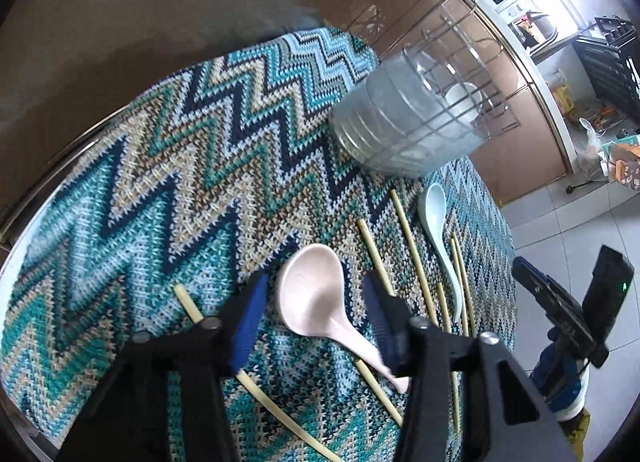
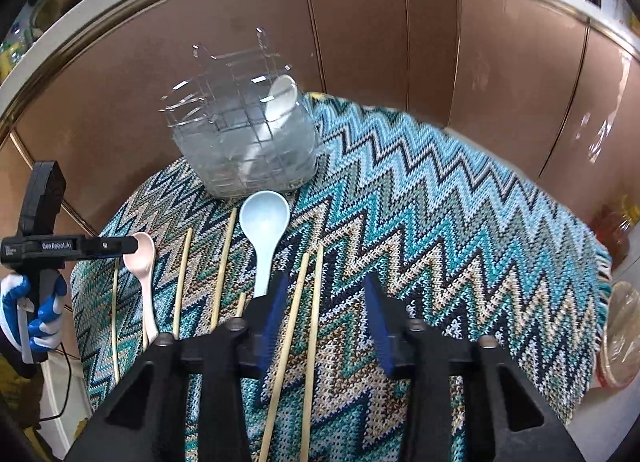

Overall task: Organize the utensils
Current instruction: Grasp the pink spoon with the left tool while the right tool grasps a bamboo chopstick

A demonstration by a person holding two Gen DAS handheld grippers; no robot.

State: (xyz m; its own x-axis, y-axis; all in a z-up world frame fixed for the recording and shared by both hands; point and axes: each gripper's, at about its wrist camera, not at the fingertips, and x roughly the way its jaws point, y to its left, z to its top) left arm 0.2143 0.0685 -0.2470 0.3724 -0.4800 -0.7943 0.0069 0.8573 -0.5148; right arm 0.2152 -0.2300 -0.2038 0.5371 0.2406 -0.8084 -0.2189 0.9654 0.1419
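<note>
Left tool (image 1: pixel 314 302): fingers apart, straddling the pink spoon (image 1: pixel 316 298), not pressing. Right tool (image 2: pixel 324 314): fingers apart over two chopsticks (image 2: pixel 304 326), beside the blue spoon (image 2: pixel 264 222). All lie on the zigzag cloth (image 2: pixel 440 222) before the clear holder (image 2: pixel 244 142).

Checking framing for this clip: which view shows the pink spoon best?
The left wrist view: the pink spoon lies whole and close between the fingers. The right wrist view shows it small at the left edge, partly behind the left gripper.
</note>
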